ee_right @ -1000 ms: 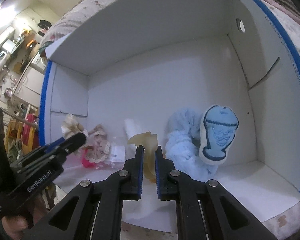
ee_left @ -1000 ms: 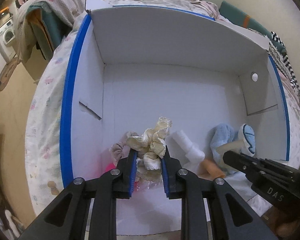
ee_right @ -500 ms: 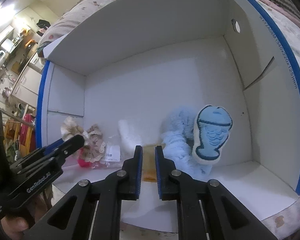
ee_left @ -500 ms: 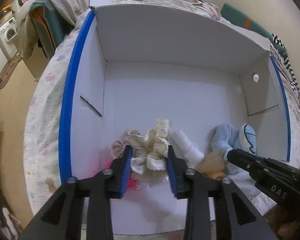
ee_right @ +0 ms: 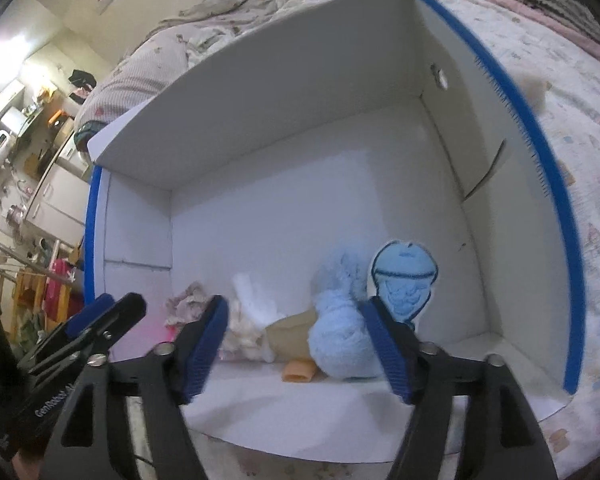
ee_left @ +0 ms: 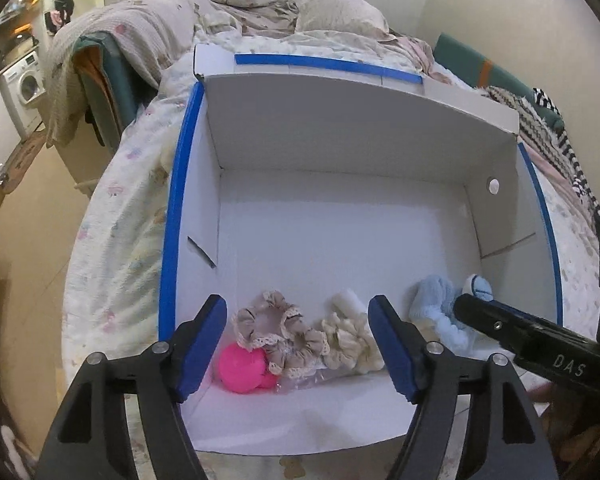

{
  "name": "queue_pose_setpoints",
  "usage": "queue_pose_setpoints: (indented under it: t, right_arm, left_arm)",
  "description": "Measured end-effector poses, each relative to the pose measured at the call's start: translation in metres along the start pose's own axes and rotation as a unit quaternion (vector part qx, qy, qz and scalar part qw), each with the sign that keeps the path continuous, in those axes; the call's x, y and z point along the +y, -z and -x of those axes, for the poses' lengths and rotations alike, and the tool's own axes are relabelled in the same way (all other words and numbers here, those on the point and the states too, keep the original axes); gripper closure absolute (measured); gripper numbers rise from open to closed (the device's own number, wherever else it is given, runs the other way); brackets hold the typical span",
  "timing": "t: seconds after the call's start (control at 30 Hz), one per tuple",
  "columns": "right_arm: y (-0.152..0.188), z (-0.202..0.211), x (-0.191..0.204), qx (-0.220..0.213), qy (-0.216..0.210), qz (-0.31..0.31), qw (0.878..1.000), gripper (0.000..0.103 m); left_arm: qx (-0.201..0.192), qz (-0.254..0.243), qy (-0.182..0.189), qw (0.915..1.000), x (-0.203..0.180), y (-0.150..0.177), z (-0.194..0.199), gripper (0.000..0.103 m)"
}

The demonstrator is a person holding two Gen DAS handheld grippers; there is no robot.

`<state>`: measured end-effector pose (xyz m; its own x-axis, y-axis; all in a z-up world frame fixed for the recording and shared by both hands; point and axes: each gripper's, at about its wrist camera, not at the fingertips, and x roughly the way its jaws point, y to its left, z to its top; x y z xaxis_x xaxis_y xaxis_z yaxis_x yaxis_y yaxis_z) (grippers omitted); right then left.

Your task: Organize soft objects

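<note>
- Now, through the left wrist view, I am looking at my left gripper (ee_left: 298, 344) hanging released, jaws spread wide and grasping nothing, just above the near edge of the white box (ee_left: 340, 152).
- Between its fingers I am seeing the beige scrunchie (ee_left: 278, 330) lying on the box floor, touching the pink ball (ee_left: 242, 366) on the near left and the cream scrunchie (ee_left: 350, 340) on its right.
- A white roll (ee_left: 348, 300) is lying just beyond the cream one, and a light blue plush (ee_left: 436, 312) is sitting further right, partly behind the tip of my right gripper (ee_left: 466, 306).
- In the right wrist view, I am finding my right gripper (ee_right: 296, 348) released as well, jaws wide and empty, framing the light blue plush (ee_right: 340, 344) and the tan piece (ee_right: 288, 332) beside it.
- The blue fish-shaped pad (ee_right: 402, 284) is leaning upright against the plush, near the right wall.
- The soft things are all crowding the near edge of the floor, leaving the far part bare.
- I am judging the risks this way: the two tools are hovering close together, so a careless swing could knock one against the other.
- Closing on the tangled scrunchies could drag two out at once, and the ball could roll if nudged.
- The leaning pad could topple if the plush gets bumped.
</note>
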<state>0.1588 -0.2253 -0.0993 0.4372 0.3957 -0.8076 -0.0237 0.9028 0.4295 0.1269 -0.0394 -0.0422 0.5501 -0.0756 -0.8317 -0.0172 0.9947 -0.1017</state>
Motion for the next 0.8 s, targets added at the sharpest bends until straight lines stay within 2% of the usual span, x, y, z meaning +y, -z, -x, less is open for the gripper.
queue_pose_setpoints:
  t: [0.03, 0.17, 0.3, 0.37, 0.47, 0.5, 0.57, 0.7, 0.8]
  right_arm:
    - [0.0, 0.002, 0.0, -0.005, 0.004, -0.001, 1.0, 0.018]
    - [-0.003, 0.008, 0.002, -0.019, 0.013, 0.008, 1.0, 0.017]
    - [-0.004, 0.015, 0.007, -0.031, 0.017, 0.016, 0.999, 0.015]
    - [-0.005, 0.018, 0.009, -0.038, 0.02, 0.016, 0.999, 0.006]
    - [-0.001, 0.025, 0.01, -0.046, 0.022, 0.02, 0.999, 0.004]
    - [0.0, 0.027, 0.011, -0.049, 0.024, 0.021, 0.998, 0.004]
    - [0.005, 0.035, 0.015, -0.06, 0.026, 0.026, 0.998, 0.004]
    - [0.014, 0.055, 0.025, -0.079, 0.027, 0.046, 0.995, 0.0]
    - [0.021, 0.068, 0.032, -0.09, 0.026, 0.058, 0.994, 0.0]
  left_arm:
    - [0.0, 0.0, 0.0, 1.0, 0.001, -0.001, 0.001, 0.032]
    - [-0.003, -0.001, 0.005, 1.0, 0.004, -0.002, 0.004, 0.032]
    - [-0.012, 0.008, -0.008, 0.9999, 0.005, 0.0, 0.012, 0.032]
    - [-0.016, 0.012, -0.016, 0.9997, 0.006, 0.001, 0.018, 0.032]
    - [-0.023, 0.023, -0.021, 0.9992, 0.012, 0.003, 0.029, 0.032]
    - [-0.028, 0.023, -0.021, 0.9991, 0.013, 0.004, 0.032, 0.029]
    - [-0.031, 0.02, -0.019, 0.9991, 0.015, 0.006, 0.039, 0.008]
    - [-0.044, 0.015, -0.024, 0.9987, 0.016, 0.012, 0.056, 0.004]
    - [-0.053, 0.002, -0.044, 0.9977, 0.015, 0.018, 0.071, 0.004]
